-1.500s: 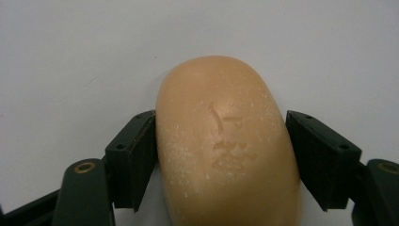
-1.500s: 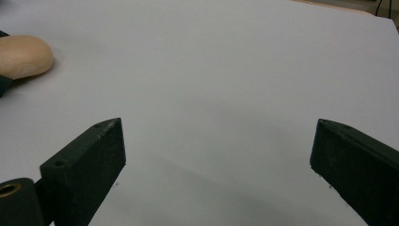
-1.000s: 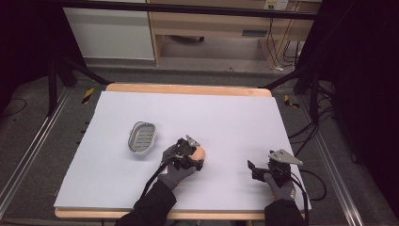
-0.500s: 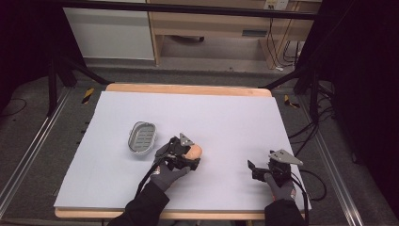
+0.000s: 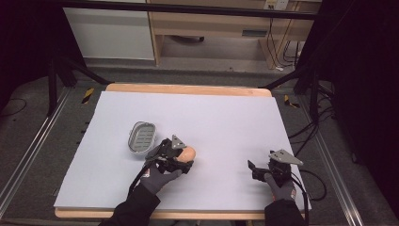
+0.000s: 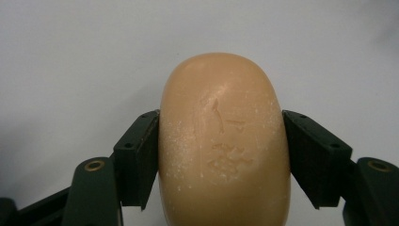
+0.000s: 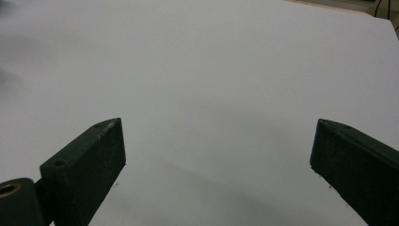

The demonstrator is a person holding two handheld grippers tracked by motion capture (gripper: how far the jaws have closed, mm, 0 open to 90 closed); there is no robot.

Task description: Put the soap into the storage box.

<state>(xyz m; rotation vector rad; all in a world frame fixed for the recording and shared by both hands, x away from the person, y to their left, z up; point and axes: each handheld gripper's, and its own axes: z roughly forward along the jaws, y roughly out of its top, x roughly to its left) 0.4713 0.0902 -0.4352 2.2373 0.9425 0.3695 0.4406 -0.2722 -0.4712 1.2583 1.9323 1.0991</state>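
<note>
One soap bar [image 6: 223, 141] clamped in left claw [image 5: 181, 159]; right claw [image 5: 258, 170] wide; one dish [image 5: 142, 137].

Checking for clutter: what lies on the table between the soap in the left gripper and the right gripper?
Nothing: in the high view the white sheet is bare between the soap in the left gripper and the right gripper.

The soap dish [image 5: 142, 137] lies on the surface [image 5: 226, 117], left of its middle. Just right of the dish and a little nearer the person, the left tool [image 5: 181, 157] holds a bar of soap [image 5: 187, 153] between its jaws. Well to the right of the dish, near the surface's front right corner, sits the right tool [image 5: 254, 170], jaws wide apart.
</note>
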